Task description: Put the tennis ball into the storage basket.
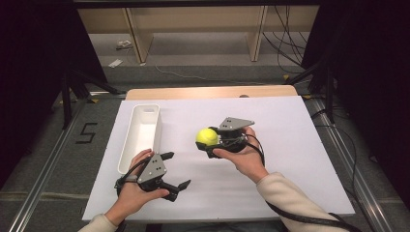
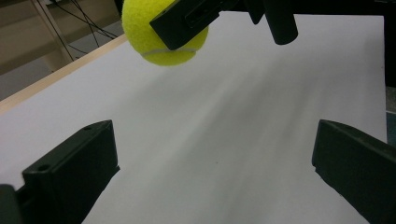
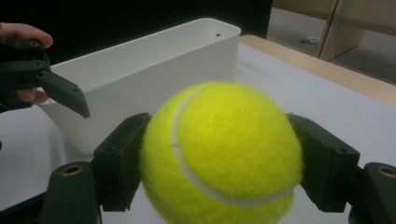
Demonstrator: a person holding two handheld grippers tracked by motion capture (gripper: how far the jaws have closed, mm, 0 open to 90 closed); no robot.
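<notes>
Above the middle of the white-covered desk (image 1: pixel 270 183), the right gripper (image 1: pixel 209 143) pinches a fuzzy yellow-green tennis ball (image 1: pixel 207 137) between its black jaws, clear of the surface. The long white plastic bin (image 1: pixel 140 137) stands just to its left. Nearer the person, the left gripper (image 1: pixel 175 170) hangs spread and empty.

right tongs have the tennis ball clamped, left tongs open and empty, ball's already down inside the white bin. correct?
Not quite. The tennis ball is not in the white bin: the high view shows it held above the white sheet, right of the bin. The rest stands: right tongs clamp it, left tongs are open and empty.
</notes>
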